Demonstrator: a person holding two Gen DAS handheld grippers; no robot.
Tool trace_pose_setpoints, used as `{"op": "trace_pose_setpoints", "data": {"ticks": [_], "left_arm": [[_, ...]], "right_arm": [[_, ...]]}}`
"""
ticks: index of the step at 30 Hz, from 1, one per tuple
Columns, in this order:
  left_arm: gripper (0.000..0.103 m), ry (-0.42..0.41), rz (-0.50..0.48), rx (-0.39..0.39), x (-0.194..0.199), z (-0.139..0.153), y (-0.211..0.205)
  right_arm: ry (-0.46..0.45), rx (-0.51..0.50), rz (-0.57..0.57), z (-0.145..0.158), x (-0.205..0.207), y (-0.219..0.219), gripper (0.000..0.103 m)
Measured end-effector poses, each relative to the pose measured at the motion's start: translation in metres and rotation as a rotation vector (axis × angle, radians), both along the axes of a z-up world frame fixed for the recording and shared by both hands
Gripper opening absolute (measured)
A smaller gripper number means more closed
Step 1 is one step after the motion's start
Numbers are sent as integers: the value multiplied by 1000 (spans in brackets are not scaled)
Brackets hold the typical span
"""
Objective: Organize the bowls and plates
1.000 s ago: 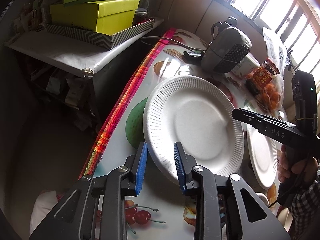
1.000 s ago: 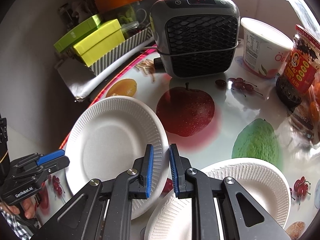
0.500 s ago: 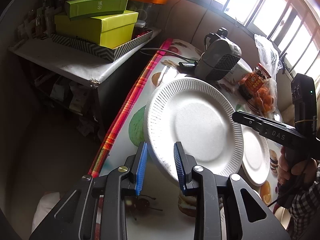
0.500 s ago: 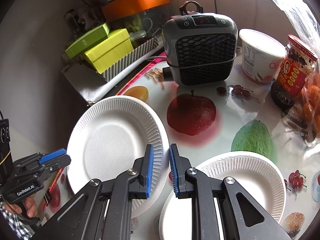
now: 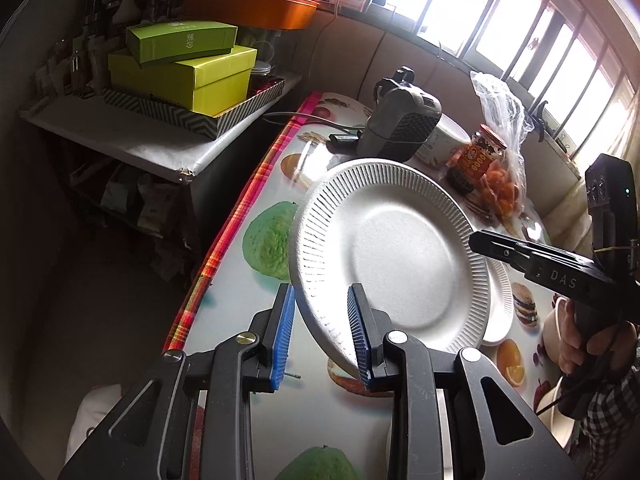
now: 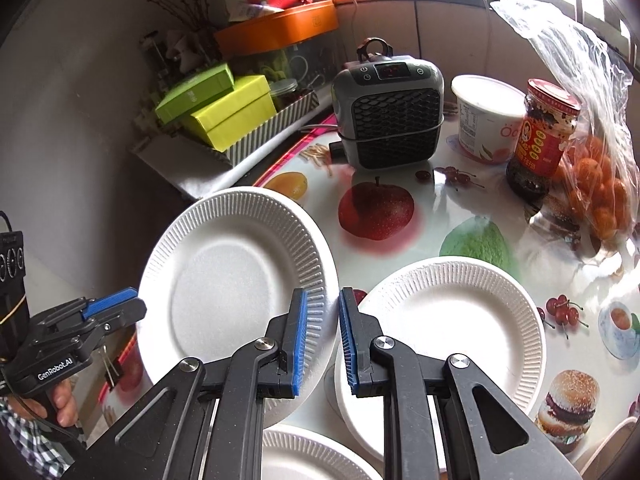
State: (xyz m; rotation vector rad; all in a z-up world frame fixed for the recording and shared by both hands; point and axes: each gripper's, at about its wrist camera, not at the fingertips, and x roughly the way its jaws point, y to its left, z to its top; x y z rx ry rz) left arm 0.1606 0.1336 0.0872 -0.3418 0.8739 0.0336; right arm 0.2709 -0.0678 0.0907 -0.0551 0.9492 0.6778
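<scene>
My left gripper pinches the near rim of a white paper plate, lifted and tilted above the fruit-print tablecloth. My right gripper hangs slightly parted, empty, just beside that plate's far edge. I'd level it — then lower it squarely onto the second paper plate before letting go.

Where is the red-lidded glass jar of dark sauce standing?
In the right wrist view, the red-lidded glass jar of dark sauce stands upright at the table's far right, between the white paper tub and the clear bag of small oranges.
</scene>
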Motion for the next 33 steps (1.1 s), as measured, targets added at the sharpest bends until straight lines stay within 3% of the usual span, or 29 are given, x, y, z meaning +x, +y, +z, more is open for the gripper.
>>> {"op": "trace_pose_setpoints", "data": {"ticks": [14, 33], "left_arm": [[29, -28, -69, 11, -27, 12, -33], [29, 29, -154, -13, -48, -15, -75]], "right_arm": [[17, 9, -56, 3, -46, -45, 16], [78, -39, -119, -23, -102, -96, 16]]}}
